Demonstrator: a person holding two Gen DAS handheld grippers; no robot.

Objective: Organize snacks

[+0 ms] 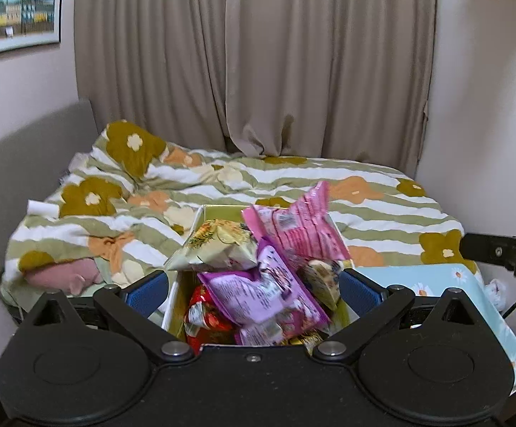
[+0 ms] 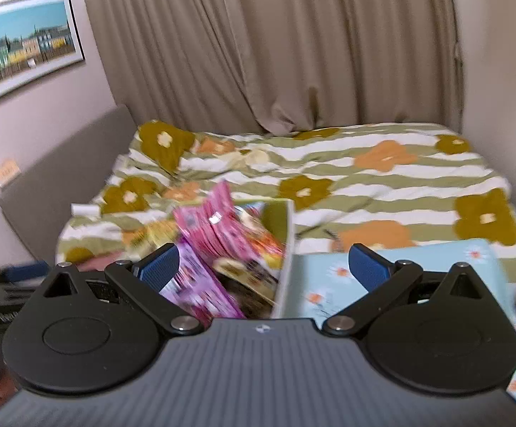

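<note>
- Your left gripper [image 1: 254, 288] is hovering with its jaws spread wide and empty, straddling the yellow-lined box [image 1: 201, 215] on the bed [image 1: 382, 192].
- Your right gripper [image 2: 263, 270] is likewise gaping, holding nothing, above the box's right wall, beside the blue daisy lid [image 2: 329, 277].
- The snack packets [image 1: 268, 284] are lying heaped and tilted inside the box.
- The pink packet [image 1: 300, 227] is poking above the rim; pinching it at its sealed edge is probably safest.

Left hand-held gripper [image 1: 254, 288] jaws spread wide, level. Right hand-held gripper [image 2: 263, 267] likewise, nothing held.
</note>
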